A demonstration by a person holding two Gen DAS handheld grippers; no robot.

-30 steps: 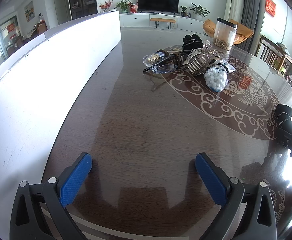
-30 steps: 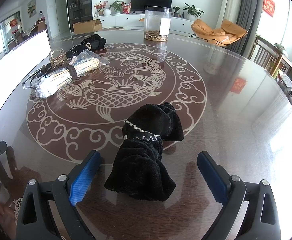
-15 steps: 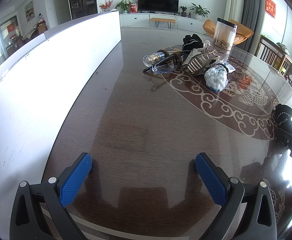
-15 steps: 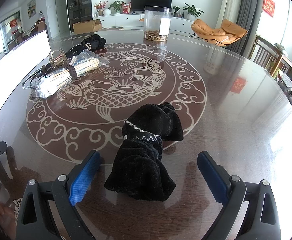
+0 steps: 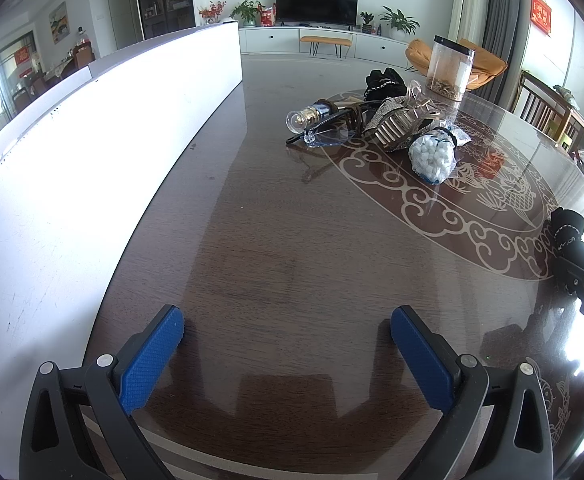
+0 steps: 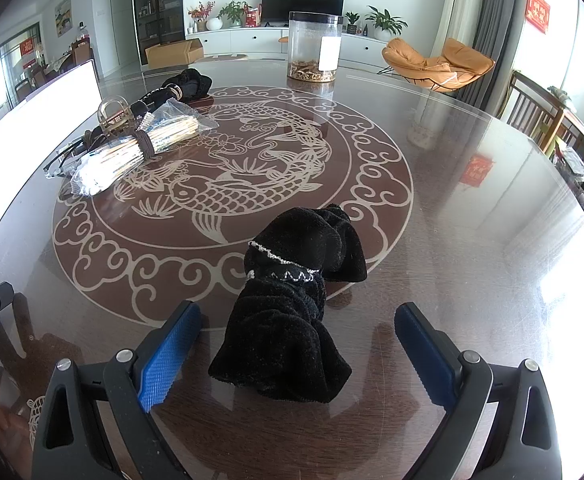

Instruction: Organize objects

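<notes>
Your counter [image 6: 472, 240] is a dark glossy top with a round carp-and-cloud inlay [image 6: 231, 184] spread across its middle, and a long white panel [image 5: 91, 152] stands along its edge at 9 to 11 o'clock in the left wrist view.

Your right claw [image 6: 296, 322] rests low over the counter with its blue pads [image 6: 169, 354] spread wide, gripping nothing. The black fuzzy sock [image 6: 292, 308] lies straight ahead at 12 o'clock from it, lengthwise along the claw's axis. The sock's near end sits in the gap between the two pads, closer to the left pad, and I cannot tell whether it touches either one. Its far end, past a pale trim band, overlaps the inlay's cloud border.

Your left claw [image 5: 287, 316] is also spread wide and holds nothing, with only bare wood between its fingers. From it, the same sock [image 5: 568, 228] shows at about 3 o'clock, beside the other claw's black frame.

The remaining clutter sits well apart, at 10 to 11 o'clock from your right claw: a clear jar [image 6: 314, 46] standing upright at the far rim, a second black sock [image 6: 187, 82], a bagged bundle of cotton swabs [image 6: 131, 152], a clear hair clip [image 6: 115, 114] and a pair of glasses [image 5: 324, 136], all bunched together and touching.
</notes>
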